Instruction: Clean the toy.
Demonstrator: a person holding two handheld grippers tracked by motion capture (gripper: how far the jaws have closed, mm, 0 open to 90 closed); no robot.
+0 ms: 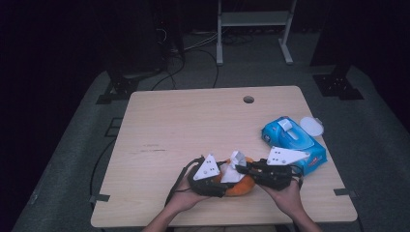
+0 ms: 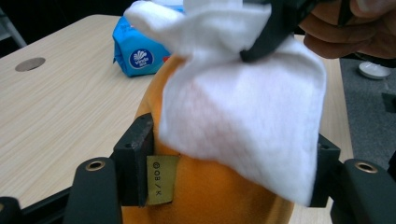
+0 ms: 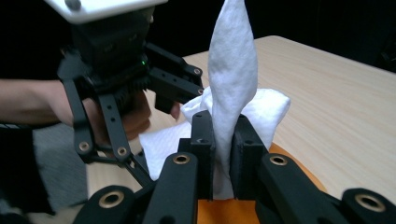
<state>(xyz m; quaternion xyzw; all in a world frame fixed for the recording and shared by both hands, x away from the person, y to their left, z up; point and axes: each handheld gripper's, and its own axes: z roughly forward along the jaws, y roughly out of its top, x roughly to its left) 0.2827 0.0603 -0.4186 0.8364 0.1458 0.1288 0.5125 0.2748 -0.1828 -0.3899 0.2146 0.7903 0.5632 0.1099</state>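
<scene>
An orange plush toy [image 2: 205,196] lies at the near edge of the wooden table [image 1: 174,125], between the person's two hands, with a white wipe [image 2: 243,116] draped over its top. In the left gripper view the toy sits squarely between the two black jaws of the left gripper [image 2: 229,158]; the jaws stand at a middling width and press against the toy's flanks, one beside a small olive label [image 2: 161,179] sewn to its side, the other half hidden behind the hanging edge of the wipe. So this gripper is clamped on the toy.

The right gripper [image 3: 223,154] has its jaws drawn narrow, pinching a twisted fold of the wipe, which rises in a tall peak above the pads while the rest spreads over the orange surface below. In the high view the same gripper [image 1: 244,169] comes in from the right and meets the wipe [image 1: 234,166] over the toy [image 1: 239,187], with the left gripper [image 1: 217,181] close on the other side.

Farther out, near the right edge of the table, lies a blue pack of wipes [image 1: 292,144], its top flap lifted. Just beyond it sits a round white lid [image 1: 312,126]. A small round hole [image 1: 248,99] shows in the table near its far edge.
</scene>
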